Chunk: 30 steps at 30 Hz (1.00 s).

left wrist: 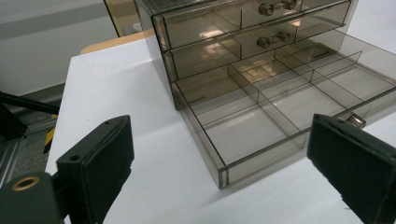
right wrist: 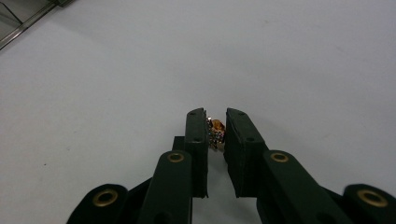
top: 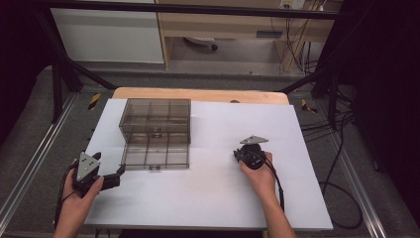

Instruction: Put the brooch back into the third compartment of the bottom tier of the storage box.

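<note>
Right gripper view has my right gripper [right wrist: 216, 128] pinching a small amber jewel [right wrist: 216, 132] above the white tabletop [right wrist: 303, 60]. Left gripper [left wrist: 219, 158] spread, empty. Pickup done; open organizer drawer [left wrist: 261, 116] awaits, well left.

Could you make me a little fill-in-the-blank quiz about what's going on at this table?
1. The right gripper is shut on a small amber ____.
2. The bottom drawer of the smoky plastic organizer is pulled ____.
3. The left gripper has its jaws wide ____.
4. The organizer stands on a ____ sheet over the table.

Missing words: trinket; open; open; white
</note>
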Tool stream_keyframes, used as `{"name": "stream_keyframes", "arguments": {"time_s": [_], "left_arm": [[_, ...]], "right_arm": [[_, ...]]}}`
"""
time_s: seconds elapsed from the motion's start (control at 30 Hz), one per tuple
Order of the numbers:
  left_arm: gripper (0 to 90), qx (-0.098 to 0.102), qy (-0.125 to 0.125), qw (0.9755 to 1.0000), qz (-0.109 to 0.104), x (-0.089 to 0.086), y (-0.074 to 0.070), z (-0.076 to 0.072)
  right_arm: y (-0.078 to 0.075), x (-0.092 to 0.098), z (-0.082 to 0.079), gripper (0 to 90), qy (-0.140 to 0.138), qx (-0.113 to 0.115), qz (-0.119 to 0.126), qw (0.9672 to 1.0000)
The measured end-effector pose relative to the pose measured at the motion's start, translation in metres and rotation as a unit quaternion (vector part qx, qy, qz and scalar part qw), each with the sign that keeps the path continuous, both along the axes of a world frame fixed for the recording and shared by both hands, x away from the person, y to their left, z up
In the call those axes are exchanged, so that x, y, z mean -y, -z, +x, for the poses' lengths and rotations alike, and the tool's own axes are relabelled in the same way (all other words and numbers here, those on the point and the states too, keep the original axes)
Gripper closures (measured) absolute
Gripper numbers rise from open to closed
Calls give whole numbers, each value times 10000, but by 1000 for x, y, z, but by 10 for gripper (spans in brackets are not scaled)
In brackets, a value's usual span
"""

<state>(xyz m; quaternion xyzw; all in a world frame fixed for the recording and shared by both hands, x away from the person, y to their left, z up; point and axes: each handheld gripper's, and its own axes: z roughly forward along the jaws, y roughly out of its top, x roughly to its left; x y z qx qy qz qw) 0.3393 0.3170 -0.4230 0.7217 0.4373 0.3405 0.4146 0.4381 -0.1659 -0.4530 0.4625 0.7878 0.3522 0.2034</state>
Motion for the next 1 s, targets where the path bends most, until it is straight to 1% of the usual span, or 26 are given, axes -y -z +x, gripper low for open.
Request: {"name": "stream_keyframes", "arguments": {"time_s": [0.13,0.27,0.33,0.4,0.5,0.6,0.67,0.77,0.8,1.0], "left_arm": [[73,-2,-21,10000,-8,-2,0,0],[73,-10,-10,10000,-6,-1,0,0],[73,-7,2,10000,5,0,0,0],[73,-12,5,10000,12,0,0,0],[73,-12,9,10000,13,0,0,0],[73,-10,7,10000,15,0,0,0],[73,-16,10,10000,19,0,1,1],[73,-19,26,10000,24,1,1,1],[73,-18,32,10000,31,1,1,0],[72,-24,36,10000,29,1,1,0]], "right_arm": [[0,0,0,801,-17,-33,-2,10000],[0,0,-1,781,-14,-70,35,10000],[-1,1,-1,727,4,-71,95,9999],[0,1,0,646,76,-42,118,9999],[1,0,2,600,113,2,237,9997],[2,-1,3,623,116,48,223,9997],[3,-2,3,659,100,43,203,9997],[4,-5,3,692,47,74,70,9999],[4,-5,3,713,33,91,33,9999],[3,-5,1,830,-64,68,10,10000]]}}
